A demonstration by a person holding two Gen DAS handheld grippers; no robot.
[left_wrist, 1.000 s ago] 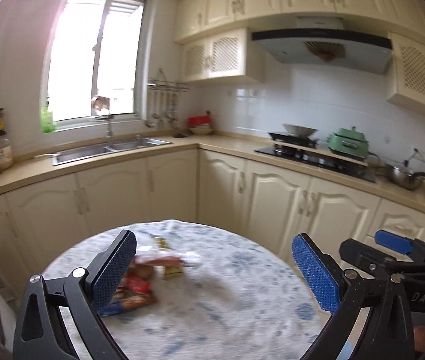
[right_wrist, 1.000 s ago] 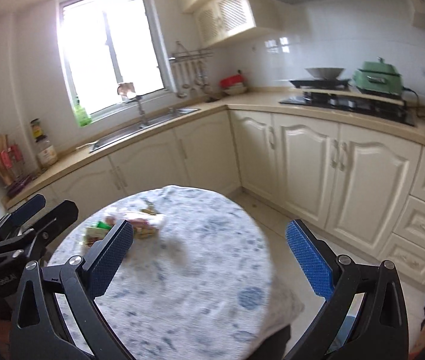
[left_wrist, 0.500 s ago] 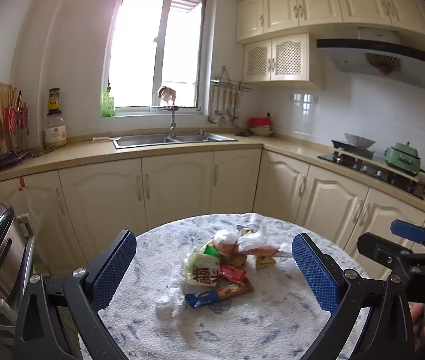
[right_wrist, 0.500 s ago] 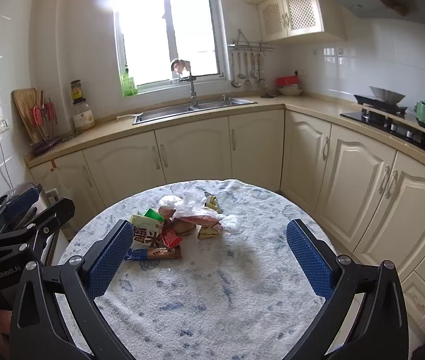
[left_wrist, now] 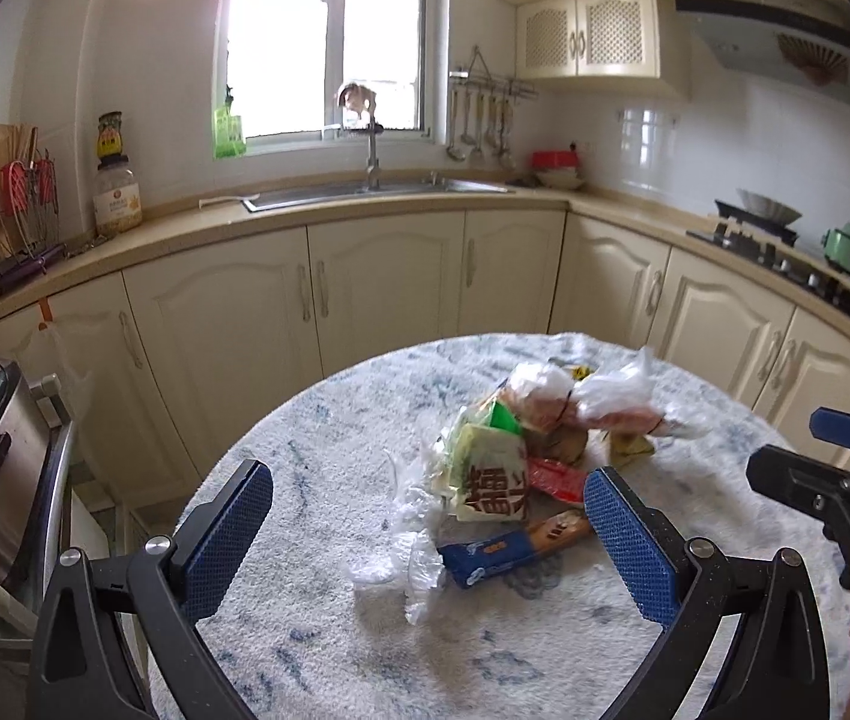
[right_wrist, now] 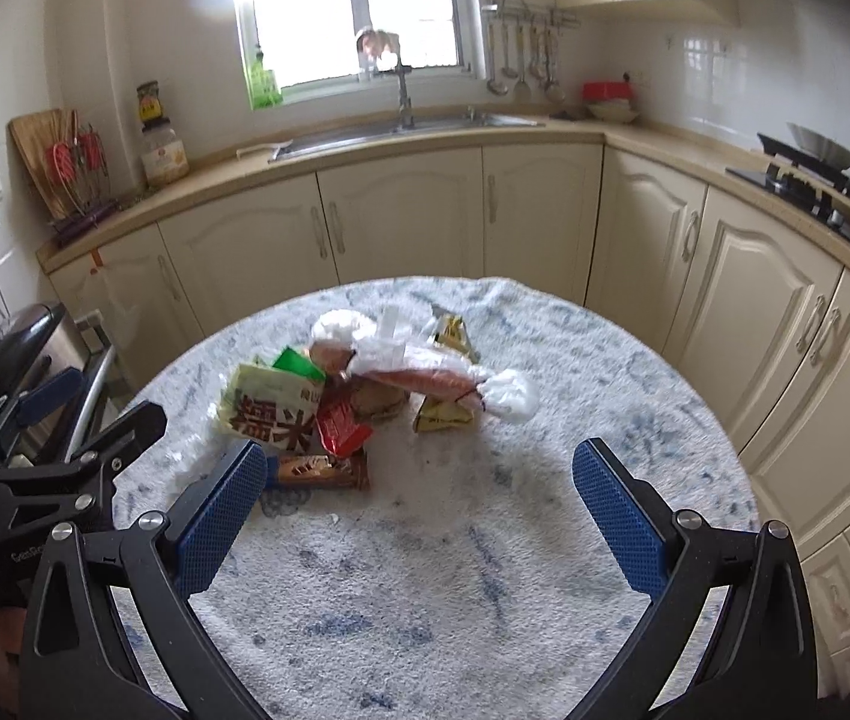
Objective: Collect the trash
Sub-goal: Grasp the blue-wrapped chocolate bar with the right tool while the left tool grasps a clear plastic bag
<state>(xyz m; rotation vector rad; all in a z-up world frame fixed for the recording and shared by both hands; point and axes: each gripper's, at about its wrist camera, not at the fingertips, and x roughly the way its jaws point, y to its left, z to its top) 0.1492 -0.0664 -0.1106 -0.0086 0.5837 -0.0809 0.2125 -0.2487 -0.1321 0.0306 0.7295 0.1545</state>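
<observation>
Lying ahead of both wide-apart, empty jaws, the trash pile (left_wrist: pixel 521 462) (right_wrist: pixel 359 402) rests on the round table (left_wrist: pixel 317 444).

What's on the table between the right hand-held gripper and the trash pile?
Nothing: right wrist view shows bare tablecloth between the open right hand-held gripper and the trash pile.

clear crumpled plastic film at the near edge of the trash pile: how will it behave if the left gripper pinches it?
The clear plastic film looks thin and crumpled, so probably floppy and very light; it would likely drape from the fingers. It lies against the blue wrapper, so a low pinch may drag that along. The left gripper is open.
</observation>
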